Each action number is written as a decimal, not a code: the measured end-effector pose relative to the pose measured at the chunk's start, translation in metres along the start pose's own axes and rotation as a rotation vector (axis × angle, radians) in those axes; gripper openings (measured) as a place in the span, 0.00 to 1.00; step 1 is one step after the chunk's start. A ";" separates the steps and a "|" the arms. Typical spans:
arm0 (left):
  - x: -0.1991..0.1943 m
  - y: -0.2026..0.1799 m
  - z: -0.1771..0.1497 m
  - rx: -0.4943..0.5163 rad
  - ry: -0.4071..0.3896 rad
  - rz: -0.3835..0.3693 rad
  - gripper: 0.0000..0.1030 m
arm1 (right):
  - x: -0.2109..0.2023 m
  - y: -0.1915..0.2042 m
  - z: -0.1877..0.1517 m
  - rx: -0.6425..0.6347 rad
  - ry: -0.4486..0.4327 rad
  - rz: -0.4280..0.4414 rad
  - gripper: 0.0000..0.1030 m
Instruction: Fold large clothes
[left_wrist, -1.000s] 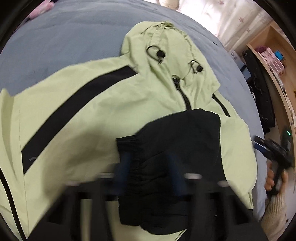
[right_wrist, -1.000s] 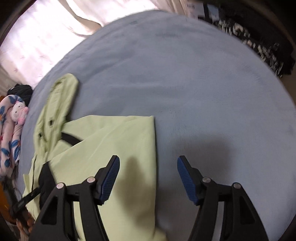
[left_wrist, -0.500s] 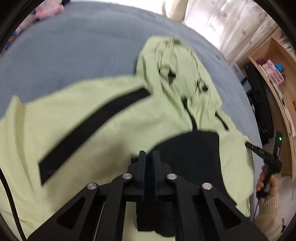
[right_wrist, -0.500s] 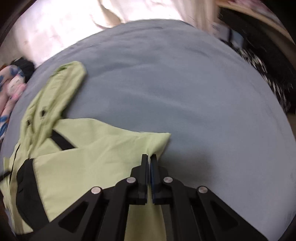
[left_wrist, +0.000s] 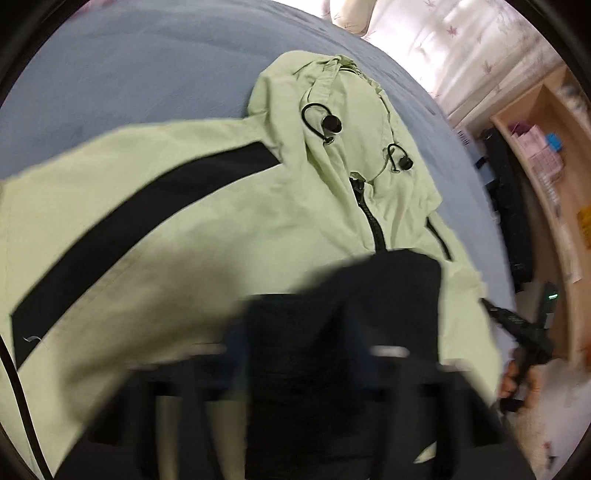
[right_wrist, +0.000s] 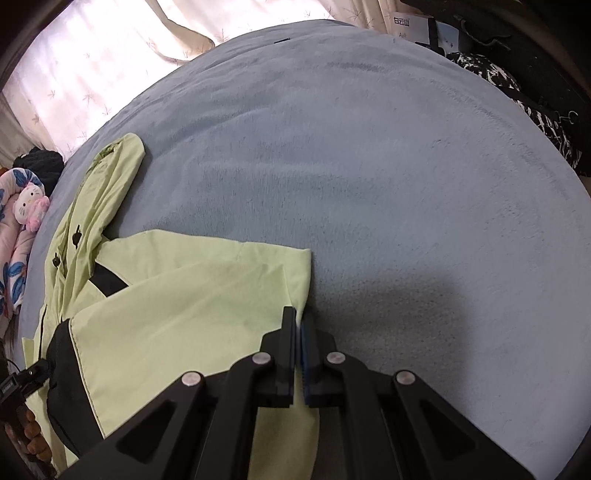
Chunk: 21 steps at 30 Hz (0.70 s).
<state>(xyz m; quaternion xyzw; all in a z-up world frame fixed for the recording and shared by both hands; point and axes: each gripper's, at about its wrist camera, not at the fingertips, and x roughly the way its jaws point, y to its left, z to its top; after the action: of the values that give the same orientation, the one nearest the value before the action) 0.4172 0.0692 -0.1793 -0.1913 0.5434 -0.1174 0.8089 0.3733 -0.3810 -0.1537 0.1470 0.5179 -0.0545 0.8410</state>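
While our right gripper pinches the green jacket's edge, it lies on a blue blanket. Our left gripper, blurred, is opening around the black cuff.

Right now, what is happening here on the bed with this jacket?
A person is folding a light green hooded jacket spread on a grey-blue bed cover. The right gripper is shut on the jacket's edge. The left gripper, blurred, is opening over the jacket's black panel, which lies between its fingers. The fold is not finished.
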 end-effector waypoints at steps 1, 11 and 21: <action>-0.001 -0.006 -0.002 0.016 -0.004 0.034 0.23 | 0.000 0.000 -0.001 -0.006 0.002 -0.002 0.02; -0.078 -0.049 0.012 0.151 -0.296 0.229 0.20 | -0.035 0.018 0.011 -0.058 -0.134 0.037 0.02; -0.017 -0.002 0.007 0.035 -0.097 0.319 0.34 | -0.017 0.022 0.011 -0.017 0.004 0.012 0.11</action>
<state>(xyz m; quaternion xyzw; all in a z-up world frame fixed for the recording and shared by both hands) 0.4172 0.0757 -0.1621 -0.0940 0.5252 0.0125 0.8457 0.3806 -0.3642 -0.1301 0.1431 0.5192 -0.0446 0.8414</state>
